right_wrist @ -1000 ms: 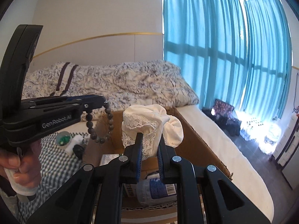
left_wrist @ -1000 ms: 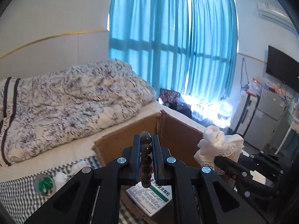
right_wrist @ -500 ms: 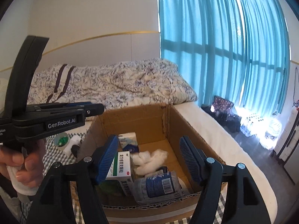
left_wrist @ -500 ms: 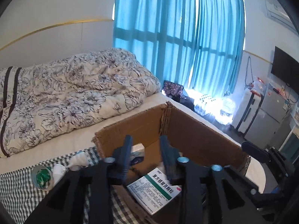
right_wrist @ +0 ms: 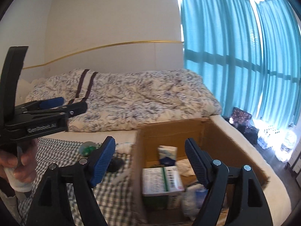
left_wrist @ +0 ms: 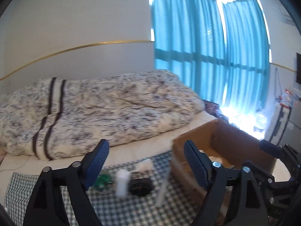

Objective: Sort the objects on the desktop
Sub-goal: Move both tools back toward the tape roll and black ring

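A: Since a second ago both have let go: the dark bead bracelet has left the left hand-held gripper (left_wrist: 145,158), the lacy white cloth the right hand-held gripper (right_wrist: 150,155), and both views have swung left.

B: And now?

A: Both stand wide open, ribbed blue pads bare, holding nothing. The corrugated brown cardboard box (right_wrist: 169,130) sits on the bed, with a white-and-green medicine carton (right_wrist: 161,180), a small blue-white pack (right_wrist: 167,155) and crumpled white cloth (right_wrist: 183,167) inside (the bracelet I cannot make out).

B: What's outside it?

A: On the green-checked fabric (left_wrist: 120,207): a white cylindrical bottle (left_wrist: 122,181), a black round object (left_wrist: 141,185), a green-filled round container (right_wrist: 88,148), all blurred.
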### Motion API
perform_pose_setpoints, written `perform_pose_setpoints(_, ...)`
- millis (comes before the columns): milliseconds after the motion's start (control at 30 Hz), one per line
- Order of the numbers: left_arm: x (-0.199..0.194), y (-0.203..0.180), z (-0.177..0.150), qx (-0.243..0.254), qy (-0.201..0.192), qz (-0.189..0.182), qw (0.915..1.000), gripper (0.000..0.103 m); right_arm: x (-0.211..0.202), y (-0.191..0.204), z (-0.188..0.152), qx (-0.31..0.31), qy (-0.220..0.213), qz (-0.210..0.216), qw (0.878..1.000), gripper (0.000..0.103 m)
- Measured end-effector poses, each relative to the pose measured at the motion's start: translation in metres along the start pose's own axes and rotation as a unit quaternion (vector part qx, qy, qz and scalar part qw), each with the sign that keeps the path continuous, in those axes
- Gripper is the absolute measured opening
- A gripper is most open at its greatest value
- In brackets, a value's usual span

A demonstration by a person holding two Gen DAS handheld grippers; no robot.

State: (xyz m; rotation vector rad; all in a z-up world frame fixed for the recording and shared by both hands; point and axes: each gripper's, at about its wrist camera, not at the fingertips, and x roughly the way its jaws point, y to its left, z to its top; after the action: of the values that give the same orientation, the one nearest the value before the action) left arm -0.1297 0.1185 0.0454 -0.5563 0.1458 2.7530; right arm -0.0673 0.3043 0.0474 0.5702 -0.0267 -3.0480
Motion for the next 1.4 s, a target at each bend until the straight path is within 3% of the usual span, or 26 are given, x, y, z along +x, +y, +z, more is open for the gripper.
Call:
perform_pose_setpoints(267,-0.026,0.070,-0.008,-0.036,-0.024,0.071,0.9965,0.101,0.019,0.050,0.006,-0.016,0.000,0.032,0.999,0.087)
perform_pose_setpoints(433,-0.037,0.104,-0.013,-0.043,-0.031,0.105,0.9931,0.103,0.032,0.081,0.011,-0.025,-0.010,0.045,0.999,0.102)
perform_pose_setpoints(733,-0.035,0.146,-0.032,-0.060,-0.013,0.139,0.9883,0.103,0.066,0.125,0.008,-0.038,0.013,0.072,0.997,0.103)
perform_pose_setpoints(1167,0.045,0.151,-0.070,-0.068,0.064,0.137,0.9861,0.103,0.131,0.143,-0.045,-0.081,0.087,0.099,0.988,0.103)
perform_pose_setpoints(1400,0.110,0.157,-0.107,-0.072,0.139,0.153,0.9758,0.103,0.166,0.134,-0.065,-0.087,0.122,0.080,0.985,0.103)
